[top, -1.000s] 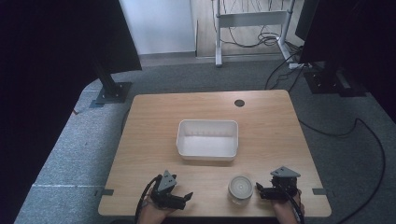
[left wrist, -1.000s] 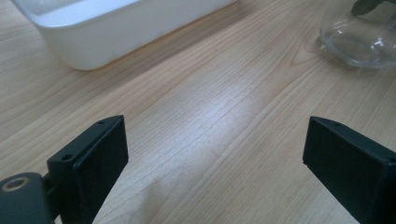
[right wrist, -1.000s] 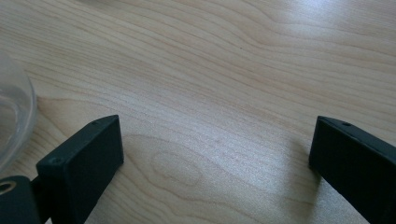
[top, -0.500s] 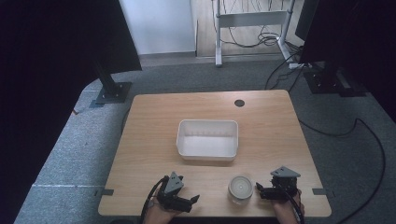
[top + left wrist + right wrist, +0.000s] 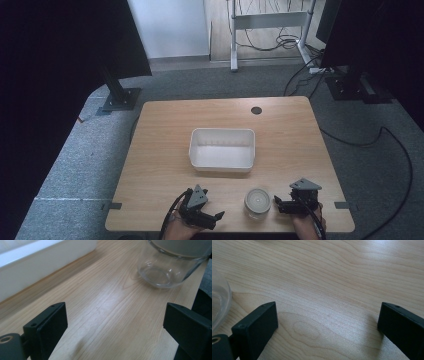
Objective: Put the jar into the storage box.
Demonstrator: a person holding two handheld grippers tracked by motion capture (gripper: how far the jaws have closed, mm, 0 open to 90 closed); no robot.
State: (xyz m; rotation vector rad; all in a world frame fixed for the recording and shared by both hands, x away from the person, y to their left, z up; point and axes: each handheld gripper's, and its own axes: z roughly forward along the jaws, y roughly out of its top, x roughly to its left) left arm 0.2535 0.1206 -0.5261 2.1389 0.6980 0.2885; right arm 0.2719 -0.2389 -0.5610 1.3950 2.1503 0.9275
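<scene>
We are holding both grippers low at the bottom edge of the high view, with the glass jar [image 5: 258,202] standing between them on the wooden table [image 5: 165,150], lower centre of the frame. The left gripper [image 5: 216,218] is sitting released, its black jaws spread wide with bare wood between them in the left gripper view, and it is pointing toward the jar [image 5: 172,265], which is filling the upper right of that view. The right gripper [image 5: 276,205] is also lying released just beside the jar; in the right gripper view its jaws are standing far apart and the jar's curved wall [image 5: 219,305] is bulging in at the left edge.

We are judging the risks from here. The jar is clear, smooth, round-walled glass with a pale lid, so hard flat jaw faces could be slipping on its curve if we are closing off-centre, and the jar could be squirting sideways. It is also standing near the table's front edge, so a push from either side could be sliding it across the slick, varnished grain and off the table. Two grippers closing in at once could be knocking each other or tipping the jar.

The white bin [image 5: 222,149], a matte rectangular plastic tub with rounded corners, is sitting at mid-frame, well apart from the jar.
</scene>
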